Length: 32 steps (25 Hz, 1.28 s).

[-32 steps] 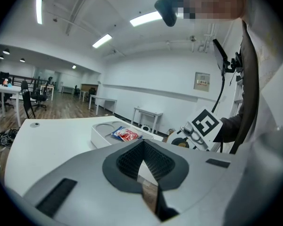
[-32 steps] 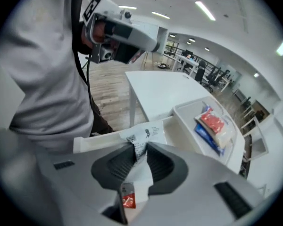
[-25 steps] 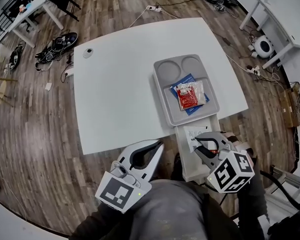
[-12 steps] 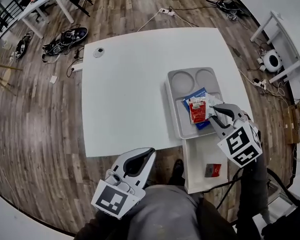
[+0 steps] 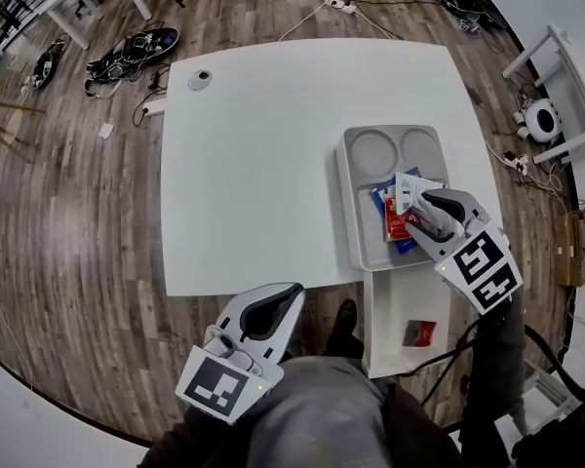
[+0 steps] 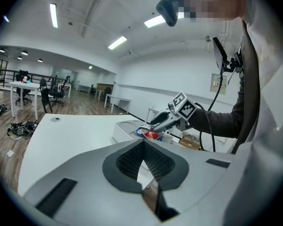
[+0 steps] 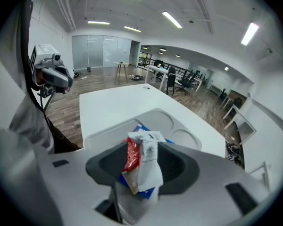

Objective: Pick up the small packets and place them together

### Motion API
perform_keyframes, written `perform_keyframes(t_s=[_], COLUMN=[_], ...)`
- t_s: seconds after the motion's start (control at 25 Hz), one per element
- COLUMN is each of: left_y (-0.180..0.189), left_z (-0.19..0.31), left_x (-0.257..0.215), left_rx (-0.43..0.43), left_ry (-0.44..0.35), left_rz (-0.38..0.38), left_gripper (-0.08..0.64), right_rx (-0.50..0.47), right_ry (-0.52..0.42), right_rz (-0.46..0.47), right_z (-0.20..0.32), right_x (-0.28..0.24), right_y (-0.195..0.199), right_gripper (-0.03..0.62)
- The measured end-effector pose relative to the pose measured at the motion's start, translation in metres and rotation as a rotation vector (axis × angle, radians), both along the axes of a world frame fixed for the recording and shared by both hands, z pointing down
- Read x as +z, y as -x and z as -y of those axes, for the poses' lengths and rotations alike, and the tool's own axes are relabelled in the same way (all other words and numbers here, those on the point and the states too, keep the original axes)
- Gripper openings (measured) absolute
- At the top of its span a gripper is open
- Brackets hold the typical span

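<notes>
Grey tray (image 5: 356, 232) sits toward the right side of the white table (image 5: 253, 164), with two round wells (image 5: 373, 151) at its far end. In the head view my right gripper (image 5: 419, 211) is over the tray's near compartment. A white packet (image 5: 409, 185) stands up at its tips, with a red packet (image 5: 395, 224) and a blue packet (image 5: 379, 199) beside and below.

The right gripper view fills in what the head view cannot. The right gripper (image 7: 144, 147) has its jaws partly apart; they have just been opening. The white packet (image 7: 148, 159) stands upright in the gap. Dark pad face shows bare on the left, so I read the pads as off it. The red packet (image 7: 131, 154) leans at the white one's left side, and the blue packet (image 7: 142, 126) lies flat on the tray (image 7: 108, 128) behind them.

Only the head view shows a second red packet (image 5: 419, 332). It lies on a low white stand (image 5: 385, 305) just off the table's near edge, apart from the others.

My left gripper (image 5: 294, 291) hangs low, off the table's near edge. In its own view the left gripper (image 6: 142, 142) has its pads meeting at the tips, with nothing between. That view alone shows the right gripper (image 6: 151, 125) side-on, tips just above the red packet (image 6: 151, 134) in the tray (image 6: 125, 128).
</notes>
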State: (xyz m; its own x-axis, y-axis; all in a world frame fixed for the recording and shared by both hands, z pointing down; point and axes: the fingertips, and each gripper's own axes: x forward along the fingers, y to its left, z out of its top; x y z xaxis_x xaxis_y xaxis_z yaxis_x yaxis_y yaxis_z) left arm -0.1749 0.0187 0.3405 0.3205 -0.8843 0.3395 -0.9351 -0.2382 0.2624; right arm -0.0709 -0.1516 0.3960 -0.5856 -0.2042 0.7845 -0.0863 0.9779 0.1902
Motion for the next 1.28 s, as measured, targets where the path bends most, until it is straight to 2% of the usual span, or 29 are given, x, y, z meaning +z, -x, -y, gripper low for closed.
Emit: perform_keyframes(t_s=[0.12, 0.36, 0.48, 0.56, 0.68, 0.84, 0.96, 1.04, 1.28], left_y=[-0.003, -0.021, -0.037, -0.049, -0.064, -0.08, -0.084, -0.082, -0.074], left_z=[0.001, -0.001, -0.003, -0.006, -0.009, -0.012, -0.014, -0.014, -0.013], left_x=[-0.003, -0.009, -0.01, -0.01, -0.007, -0.005, -0.004, -0.004, -0.002], left_rx=[0.012, 0.062, 0.099, 0.129, 0.17, 0.217, 0.228, 0.23, 0.215], left_ry=[-0.006, -0.017, -0.024, -0.023, -0.017, -0.016, -0.012, -0.013, -0.013], left_rz=[0.001, 0.005, 0.005, 0.005, 0.001, -0.002, -0.008, -0.006, -0.012], left_gripper=[0.002, 0.002, 0.002, 0.002, 0.002, 0.002, 0.002, 0.002, 0.002], right_rx=[-0.001, 0.009, 0.001, -0.014, -0.05, -0.117, -0.162, -0.178, -0.172], right_ry=[0.004, -0.055, -0.042, 0.0, 0.113, 0.198, 0.201, 0.19, 0.163], right_rz=[0.047, 0.111, 0.107, 0.081, -0.005, -0.239, -0.429, -0.517, -0.653], right_z=[-0.007, -0.024, -0.043, -0.062, -0.098, -0.146, -0.171, -0.178, -0.176], right_x=[-0.015, -0.051, -0.051, -0.04, -0.011, 0.041, 0.075, 0.09, 0.113], right_y=[0.0, -0.02, -0.038, -0.053, -0.079, -0.119, -0.144, -0.153, -0.158], right_gripper=[0.2, 0.201, 0.201, 0.201, 0.201, 0.201, 0.201, 0.201, 0.201])
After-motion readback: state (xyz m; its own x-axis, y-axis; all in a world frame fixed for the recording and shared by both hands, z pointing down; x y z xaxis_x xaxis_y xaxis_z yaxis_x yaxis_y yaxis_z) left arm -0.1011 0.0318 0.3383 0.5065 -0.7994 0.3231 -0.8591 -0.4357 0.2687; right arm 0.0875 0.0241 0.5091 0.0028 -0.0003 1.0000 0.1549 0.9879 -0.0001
